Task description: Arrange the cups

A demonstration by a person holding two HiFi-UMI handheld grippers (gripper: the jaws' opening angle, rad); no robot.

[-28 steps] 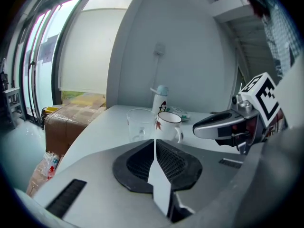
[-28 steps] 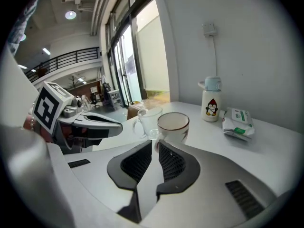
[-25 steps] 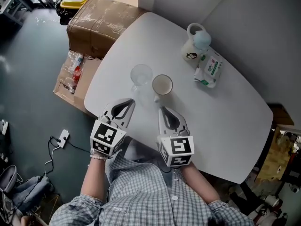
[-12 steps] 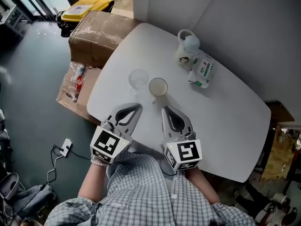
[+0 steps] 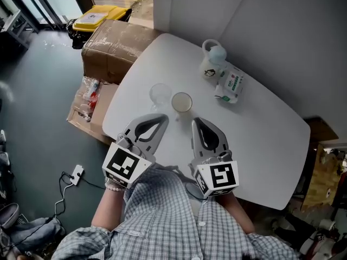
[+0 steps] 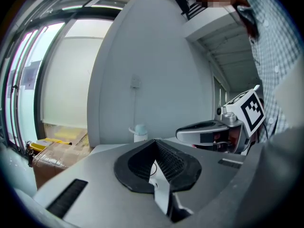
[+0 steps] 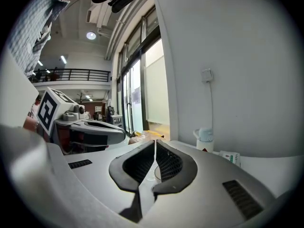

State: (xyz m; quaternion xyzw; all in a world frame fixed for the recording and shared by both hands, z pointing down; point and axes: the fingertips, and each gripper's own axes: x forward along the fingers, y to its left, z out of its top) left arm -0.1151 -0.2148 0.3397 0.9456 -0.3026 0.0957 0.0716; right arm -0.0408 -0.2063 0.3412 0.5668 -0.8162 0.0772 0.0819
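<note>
A clear glass cup (image 5: pixel 160 95) and a white paper cup (image 5: pixel 182 103) stand side by side on the white table (image 5: pixel 260 145), near its left front. A white mug-shaped jug with a pale blue lid (image 5: pixel 211 60) stands at the far side; it also shows in the left gripper view (image 6: pixel 139 132) and the right gripper view (image 7: pixel 204 140). My left gripper (image 5: pixel 162 117) is shut and empty, just short of the glass cup. My right gripper (image 5: pixel 196 122) is shut and empty, just short of the paper cup.
A pack of wet wipes (image 5: pixel 229 86) lies beside the jug. A taped cardboard box (image 5: pixel 114 39) and a yellow-lidded bin (image 5: pixel 93 19) stand on the floor left of the table, with a flat carton of bottles (image 5: pixel 90 99) below. A grey wall runs behind the table.
The head view has shifted, so the table and cups sit slightly differently in frame. Both grippers stay shut and empty just short of the cups; the cups have not moved.
</note>
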